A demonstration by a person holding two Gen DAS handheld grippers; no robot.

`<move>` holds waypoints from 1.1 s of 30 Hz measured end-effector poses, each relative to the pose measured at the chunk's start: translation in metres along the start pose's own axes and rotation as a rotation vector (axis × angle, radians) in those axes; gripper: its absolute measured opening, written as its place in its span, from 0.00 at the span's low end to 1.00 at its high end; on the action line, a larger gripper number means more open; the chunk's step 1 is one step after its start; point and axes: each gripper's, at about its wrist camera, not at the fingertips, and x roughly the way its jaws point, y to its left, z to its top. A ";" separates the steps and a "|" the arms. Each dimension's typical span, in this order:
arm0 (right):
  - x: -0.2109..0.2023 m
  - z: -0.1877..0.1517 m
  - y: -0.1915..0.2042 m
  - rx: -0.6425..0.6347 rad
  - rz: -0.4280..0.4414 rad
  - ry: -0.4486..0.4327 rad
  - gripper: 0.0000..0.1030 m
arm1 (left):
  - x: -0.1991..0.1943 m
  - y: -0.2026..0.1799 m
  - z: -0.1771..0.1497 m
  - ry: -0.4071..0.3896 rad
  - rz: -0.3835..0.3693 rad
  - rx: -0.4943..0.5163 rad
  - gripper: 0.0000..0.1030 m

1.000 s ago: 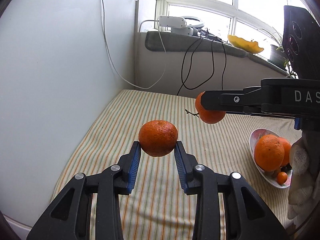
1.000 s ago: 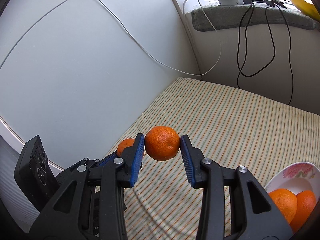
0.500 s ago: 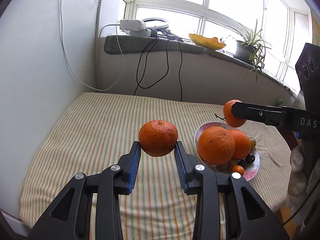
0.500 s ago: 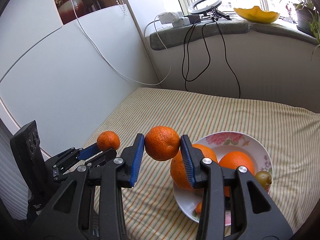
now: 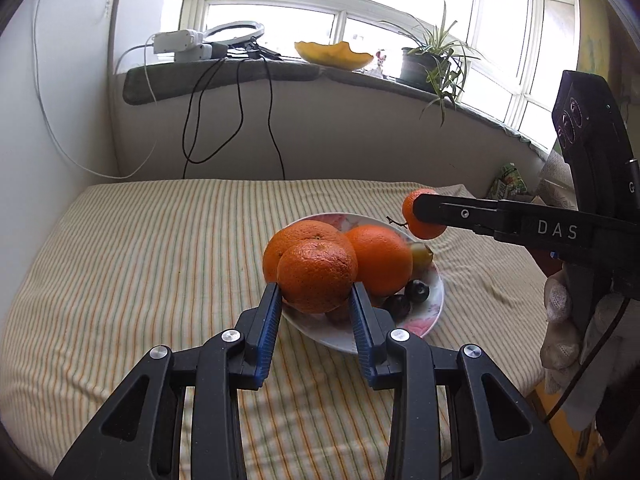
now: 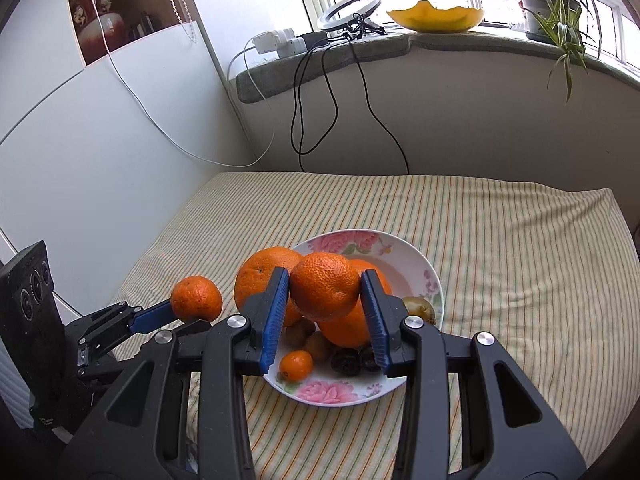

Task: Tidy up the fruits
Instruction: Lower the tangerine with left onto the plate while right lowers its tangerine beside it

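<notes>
Left gripper (image 5: pixel 316 300) clamps a mandarin (image 5: pixel 317 276), right gripper (image 6: pixel 325 304) clamps a second mandarin (image 6: pixel 325 291), stem dimple facing right, above the floral fruit plate (image 6: pixel 404 250).

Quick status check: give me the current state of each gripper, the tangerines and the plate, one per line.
left gripper: shut on a tangerine, held in the air.
left tangerine: clamped between the blue pads, off the cloth.
right gripper: shut on a second tangerine, above the plate.
right tangerine: clamped, not yet set down.
plate: resting on the striped cloth, holding two big oranges and several small fruits.
</notes>
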 end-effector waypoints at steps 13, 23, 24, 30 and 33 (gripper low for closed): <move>0.031 0.008 -0.032 0.022 -0.017 0.033 0.38 | 0.028 -0.046 -0.002 0.052 -0.054 0.074 0.32; 0.057 0.018 -0.037 0.015 -0.018 0.059 0.38 | 0.038 -0.054 -0.003 0.072 -0.050 0.094 0.32; 0.059 0.018 -0.037 0.015 -0.016 0.062 0.38 | 0.038 -0.055 -0.003 0.074 -0.048 0.095 0.32; 0.063 0.018 -0.036 0.010 -0.018 0.063 0.39 | 0.040 -0.053 -0.003 0.080 -0.040 0.093 0.32; 0.064 0.018 -0.037 0.015 -0.017 0.063 0.39 | 0.042 -0.052 -0.003 0.082 -0.035 0.093 0.32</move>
